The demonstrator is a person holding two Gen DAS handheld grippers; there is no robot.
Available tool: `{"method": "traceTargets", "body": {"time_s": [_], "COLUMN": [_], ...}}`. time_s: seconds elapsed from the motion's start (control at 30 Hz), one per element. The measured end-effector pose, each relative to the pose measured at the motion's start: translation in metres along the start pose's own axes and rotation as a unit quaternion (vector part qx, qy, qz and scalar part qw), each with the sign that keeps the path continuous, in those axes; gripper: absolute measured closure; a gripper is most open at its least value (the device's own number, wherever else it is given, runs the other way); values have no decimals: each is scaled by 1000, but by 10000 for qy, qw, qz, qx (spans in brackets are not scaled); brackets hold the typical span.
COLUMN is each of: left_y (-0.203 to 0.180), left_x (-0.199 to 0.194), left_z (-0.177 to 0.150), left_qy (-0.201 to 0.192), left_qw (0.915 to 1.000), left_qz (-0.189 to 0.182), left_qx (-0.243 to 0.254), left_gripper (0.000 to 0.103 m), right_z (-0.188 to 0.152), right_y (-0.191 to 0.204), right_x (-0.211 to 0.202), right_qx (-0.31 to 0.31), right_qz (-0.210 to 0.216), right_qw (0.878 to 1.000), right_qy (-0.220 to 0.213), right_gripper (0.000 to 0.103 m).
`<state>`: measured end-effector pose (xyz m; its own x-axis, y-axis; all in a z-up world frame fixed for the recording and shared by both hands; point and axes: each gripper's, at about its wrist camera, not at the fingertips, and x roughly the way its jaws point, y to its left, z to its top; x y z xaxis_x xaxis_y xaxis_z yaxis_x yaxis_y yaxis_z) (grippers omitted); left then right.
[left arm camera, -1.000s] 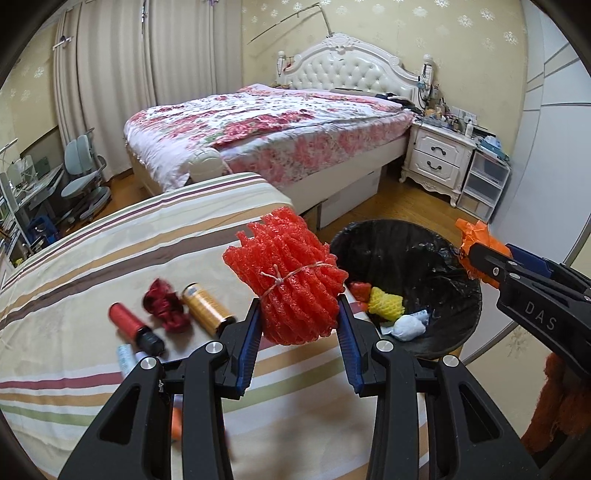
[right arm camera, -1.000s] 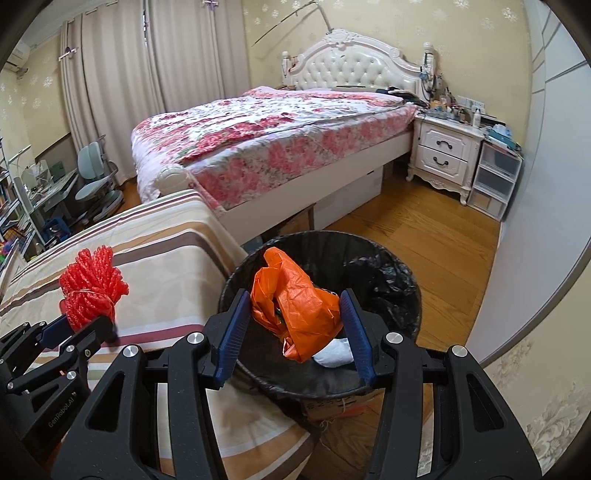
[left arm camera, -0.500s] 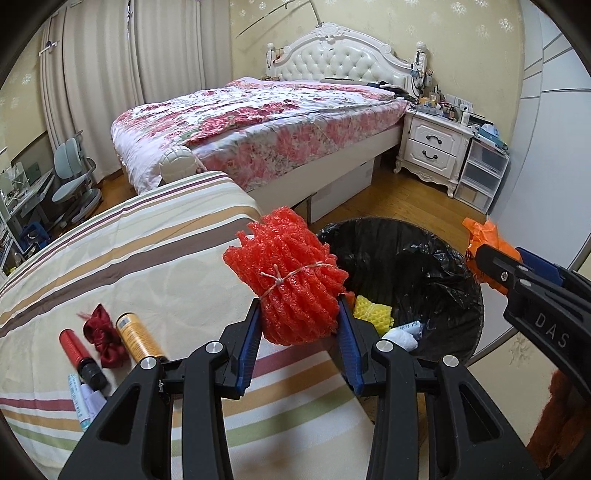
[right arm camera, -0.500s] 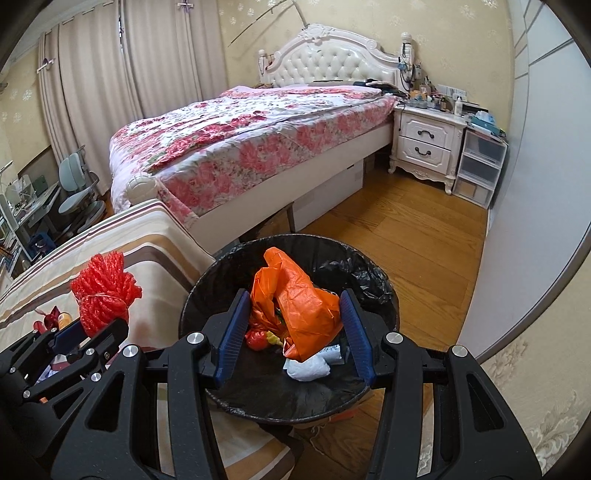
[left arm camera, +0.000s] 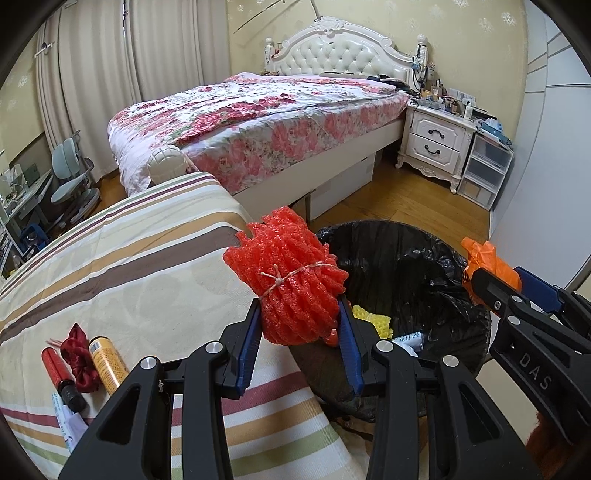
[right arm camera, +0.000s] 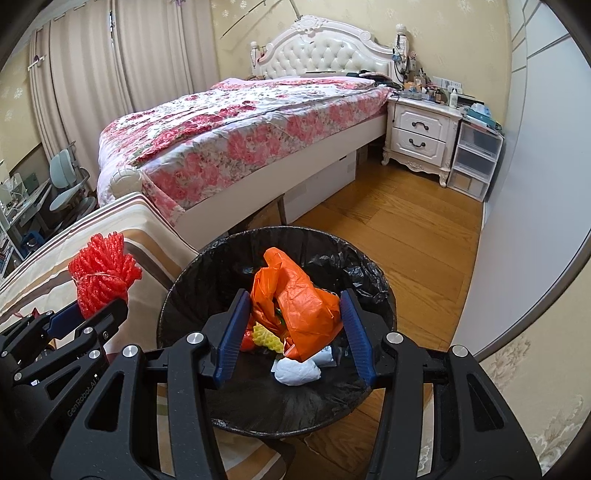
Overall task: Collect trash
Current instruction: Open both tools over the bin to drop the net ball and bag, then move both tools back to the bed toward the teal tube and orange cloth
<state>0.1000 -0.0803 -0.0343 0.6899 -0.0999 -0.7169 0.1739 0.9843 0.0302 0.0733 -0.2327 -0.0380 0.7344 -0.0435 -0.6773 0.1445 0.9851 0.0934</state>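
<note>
Left tongs (left arm camera: 300, 328) clamp a string-tied red foam-net bundle (left arm camera: 291, 280); right tongs (right arm camera: 293, 328) clamp a crumpled orange plastic bag (right arm camera: 299, 306) above the black-lined bin (right arm camera: 376, 280).

Bedroom with pale yellow patterned wallpaper (right arm camera: 461, 33) and a wood plank floor (right arm camera: 413, 229). A bed (right arm camera: 258, 122) with floral cover and white tufted headboard (right arm camera: 325, 51) stands at 12 o'clock. White nightstand (right arm camera: 421, 133) at 2 o'clock. Beige curtains (right arm camera: 92, 74) at 10 o'clock. Desk chair (right arm camera: 70, 184) at 9 o'clock.

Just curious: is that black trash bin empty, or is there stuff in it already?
Not empty: the bin already holds a yellow net and white wad.
</note>
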Motion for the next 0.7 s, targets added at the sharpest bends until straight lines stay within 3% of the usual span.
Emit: {"method": "traceTargets", "body": {"time_s": [0.4,0.53,0.7], "left_y": [-9,-9,-7], "left_x": [10,10,10], "left_z": [5,5,3], "left_qy": [32,-1,-31], "left_qw": [9999,9999,9998], "left_qz": [47,86,140], "left_qx": [117,98,111], "left_gripper": [62,45,34], "right_z": [3,4,4], "right_y": [-8,-11,-14], "right_x": [10,13,14], "right_qx": [87,132,163], "right_qz": [-33,-36,-99], "right_qw": [9999,9999,9998], "right_qy": [61,60,50], "right_gripper": [53,53,45]}}
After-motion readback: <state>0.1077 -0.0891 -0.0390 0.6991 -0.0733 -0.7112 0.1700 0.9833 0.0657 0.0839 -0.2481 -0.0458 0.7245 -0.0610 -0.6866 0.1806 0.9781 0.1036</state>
